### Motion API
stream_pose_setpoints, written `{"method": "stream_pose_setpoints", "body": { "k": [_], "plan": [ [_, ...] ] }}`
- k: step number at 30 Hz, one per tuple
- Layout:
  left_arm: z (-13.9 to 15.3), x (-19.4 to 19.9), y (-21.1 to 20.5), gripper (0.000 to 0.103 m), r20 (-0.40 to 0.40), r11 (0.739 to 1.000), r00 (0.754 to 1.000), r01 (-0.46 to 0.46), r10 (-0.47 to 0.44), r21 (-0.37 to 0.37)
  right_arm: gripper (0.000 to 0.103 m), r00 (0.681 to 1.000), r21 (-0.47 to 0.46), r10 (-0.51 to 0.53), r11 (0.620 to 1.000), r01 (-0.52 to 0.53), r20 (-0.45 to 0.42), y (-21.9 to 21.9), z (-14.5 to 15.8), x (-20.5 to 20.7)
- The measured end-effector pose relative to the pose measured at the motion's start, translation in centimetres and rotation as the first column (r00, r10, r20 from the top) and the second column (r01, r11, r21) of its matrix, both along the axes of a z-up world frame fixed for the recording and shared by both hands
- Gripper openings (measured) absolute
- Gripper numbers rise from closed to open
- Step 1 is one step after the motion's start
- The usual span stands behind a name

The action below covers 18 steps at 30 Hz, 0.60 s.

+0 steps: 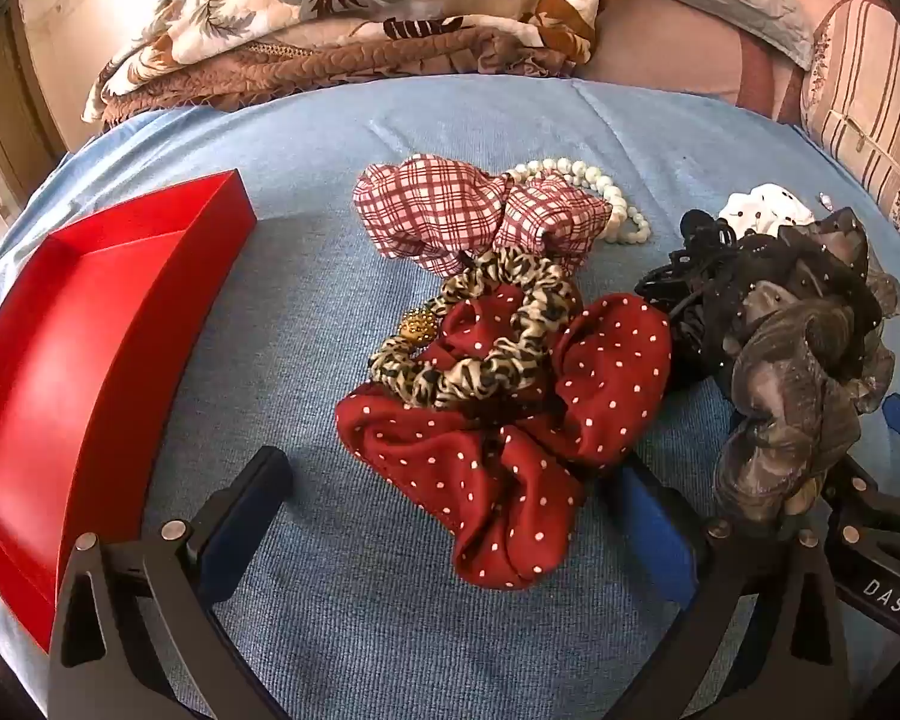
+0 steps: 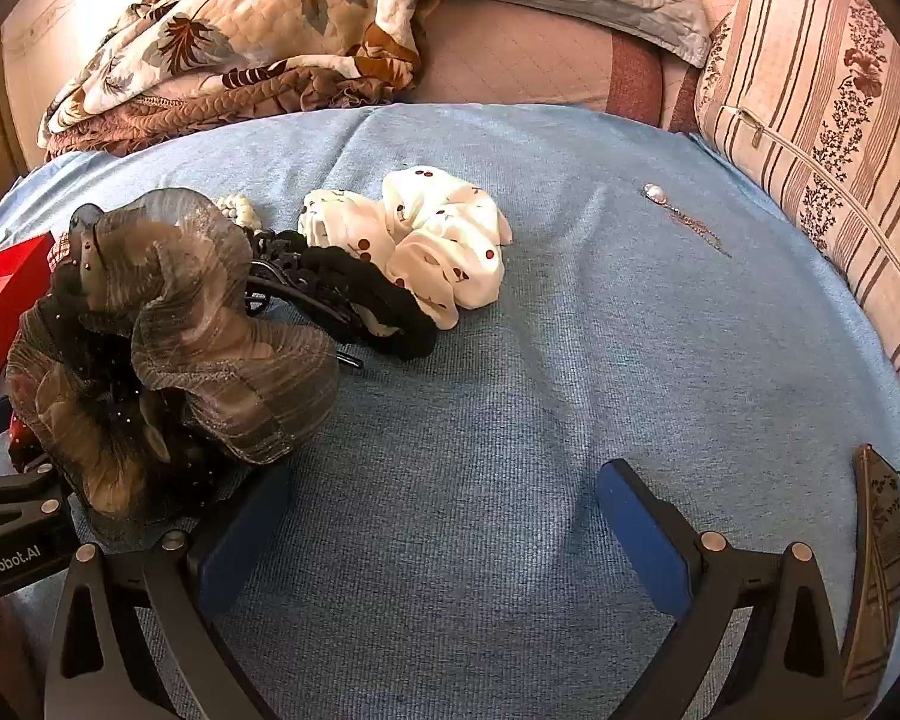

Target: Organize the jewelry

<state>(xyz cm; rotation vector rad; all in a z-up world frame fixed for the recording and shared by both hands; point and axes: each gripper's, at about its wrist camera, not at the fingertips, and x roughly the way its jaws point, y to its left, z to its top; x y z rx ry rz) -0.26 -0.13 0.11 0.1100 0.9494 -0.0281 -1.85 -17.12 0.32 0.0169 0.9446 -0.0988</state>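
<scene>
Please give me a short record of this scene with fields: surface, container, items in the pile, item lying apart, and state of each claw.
surface: blue cloth
container: red tray, nothing visible inside
pile: red dotted scrunchie, leopard scrunchie, checked scrunchie, pearl strand, grey organza scrunchie, black hair claw clip, white cherry scrunchie
apart: pendant on chain
left claw: open, holds nothing
right claw: open, holds nothing

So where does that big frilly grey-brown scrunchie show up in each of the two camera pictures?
Left wrist view: the grey-brown scrunchie sits at the right edge, right of the red polka-dot scrunchie.
Right wrist view: the same scrunchie fills the left side, in front of the white cherry-print scrunchie.
Shared landmark: the black hair claw lying against it in both views.
</scene>
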Motion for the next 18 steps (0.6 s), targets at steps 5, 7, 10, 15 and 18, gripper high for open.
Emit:
{"method": "stream_pose_setpoints", "body": {
  "k": [5,7,10,15,18],
  "plan": [
    [-0.13,-0.63,-0.20,0.103,0.000,1.000,1.000,0.004,-0.004,0.004,0.103,1.000,-0.008,0.000,1.000,0.000,0.004,0.13,0.03,-0.03],
    [0.14,0.14,-0.31,0.103,-0.021,1.000,1.000,0.001,-0.001,-0.005,0.103,1.000,-0.006,0.000,1.000,0.000,0.003,0.05,0.00,-0.01],
    [0.29,0.02,-0.69,0.103,-0.022,1.000,1.000,0.002,-0.002,-0.004,0.103,1.000,-0.005,0.000,1.000,0.000,0.003,0.07,-0.01,-0.01],
    [0.11,0.07,0.00,0.103,-0.024,1.000,1.000,-0.001,0.001,-0.018,0.103,1.000,-0.006,0.000,1.000,0.000,0.002,0.05,0.00,0.00],
    [0.16,0.14,-0.05,0.103,-0.028,1.000,1.000,-0.002,0.002,-0.015,0.103,1.000,-0.005,0.000,1.000,0.000,0.003,0.05,0.00,-0.01]
  ]
}}
